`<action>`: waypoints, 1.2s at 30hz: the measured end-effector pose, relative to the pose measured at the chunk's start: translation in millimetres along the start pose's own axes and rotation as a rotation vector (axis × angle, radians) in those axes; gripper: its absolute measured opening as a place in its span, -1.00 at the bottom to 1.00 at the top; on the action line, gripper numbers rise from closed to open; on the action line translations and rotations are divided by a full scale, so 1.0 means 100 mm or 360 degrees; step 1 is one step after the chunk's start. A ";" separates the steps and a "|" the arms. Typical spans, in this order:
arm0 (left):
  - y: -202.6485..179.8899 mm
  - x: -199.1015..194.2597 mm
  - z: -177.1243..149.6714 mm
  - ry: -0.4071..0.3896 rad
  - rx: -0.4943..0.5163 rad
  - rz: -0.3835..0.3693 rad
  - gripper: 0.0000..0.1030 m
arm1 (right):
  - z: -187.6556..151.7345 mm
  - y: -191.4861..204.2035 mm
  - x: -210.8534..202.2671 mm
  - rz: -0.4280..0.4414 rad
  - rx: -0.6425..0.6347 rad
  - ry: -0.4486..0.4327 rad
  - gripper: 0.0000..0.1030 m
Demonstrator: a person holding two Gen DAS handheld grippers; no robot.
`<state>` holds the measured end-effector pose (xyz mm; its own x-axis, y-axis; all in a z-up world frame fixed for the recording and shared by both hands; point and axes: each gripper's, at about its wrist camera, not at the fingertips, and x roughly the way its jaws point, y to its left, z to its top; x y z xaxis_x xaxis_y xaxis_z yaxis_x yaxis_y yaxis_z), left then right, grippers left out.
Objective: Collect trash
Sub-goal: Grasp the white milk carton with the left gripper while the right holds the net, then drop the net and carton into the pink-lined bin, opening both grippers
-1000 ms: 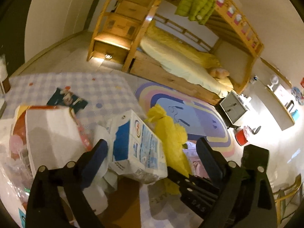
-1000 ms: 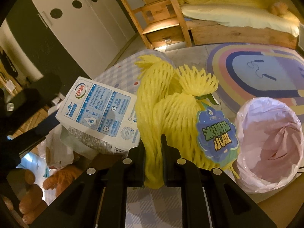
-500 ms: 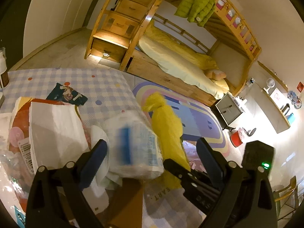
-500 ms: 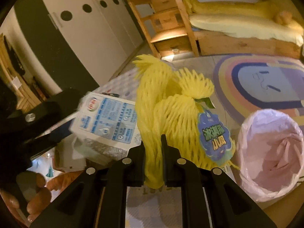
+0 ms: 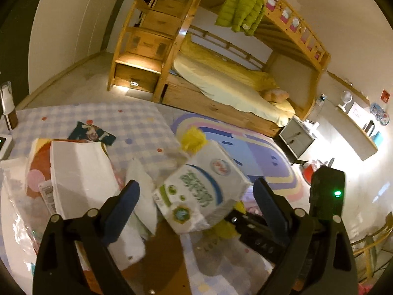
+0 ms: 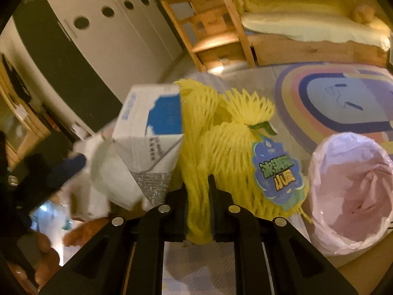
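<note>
1. Trash on the move: the yellow foam netting (image 6: 221, 152) stays clenched in the right gripper (image 6: 197, 211), just left of the pink-lined bin (image 6: 353, 191).
2. The milk carton (image 5: 203, 191) has tumbled, now lying between the left gripper (image 5: 194, 211)'s released jaws.
3. Binning the netting looks next.

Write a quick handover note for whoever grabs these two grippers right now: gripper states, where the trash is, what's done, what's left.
Right gripper: shut on the yellow foam fruit net, held up beside the pink-lined bin.
Left gripper: open, holding nothing; the milk carton sits between its fingers, leaning against the net, not gripped.
Still on the checked cloth: white paper bag, a dark snack wrapper, clear plastic at the left edge.
Done: net lifted. Nothing visible in the bin.
Left: probably drop the net in the bin, then carton, bag, wrapper, plastic.
</note>
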<state>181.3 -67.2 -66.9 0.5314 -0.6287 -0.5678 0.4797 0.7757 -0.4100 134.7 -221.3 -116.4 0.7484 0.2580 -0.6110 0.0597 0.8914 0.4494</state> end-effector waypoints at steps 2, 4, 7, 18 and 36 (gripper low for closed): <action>0.04 -0.03 -0.01 -0.0011 -0.0037 -0.0016 0.76 | -0.01 0.02 -0.07 0.0099 -0.0020 -0.0025 -0.73; 0.11 -0.07 -0.04 -0.0010 -0.0083 -0.0049 0.76 | -0.03 0.08 -0.08 0.0151 -0.0064 -0.0022 -0.73; 0.14 -0.08 -0.09 0.0011 -0.0118 -0.0072 0.76 | -0.06 0.14 -0.02 0.0149 -0.0097 0.0032 -0.73; 0.00 -0.04 -0.11 0.0012 -0.0122 -0.0027 0.54 | -0.10 0.21 -0.01 0.0185 -0.0189 0.0106 -0.73; -0.58 -0.32 -0.05 -0.0073 0.0132 0.0069 -0.37 | 0.04 -0.05 -1.08 -0.0337 -0.0219 -0.0215 -0.74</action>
<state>132.8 -92.3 -28.8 0.5835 -0.5980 -0.5495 0.5109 0.7963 -0.3240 56.6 -255.3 -49.8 0.8106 0.0171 -0.5854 0.1406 0.9647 0.2228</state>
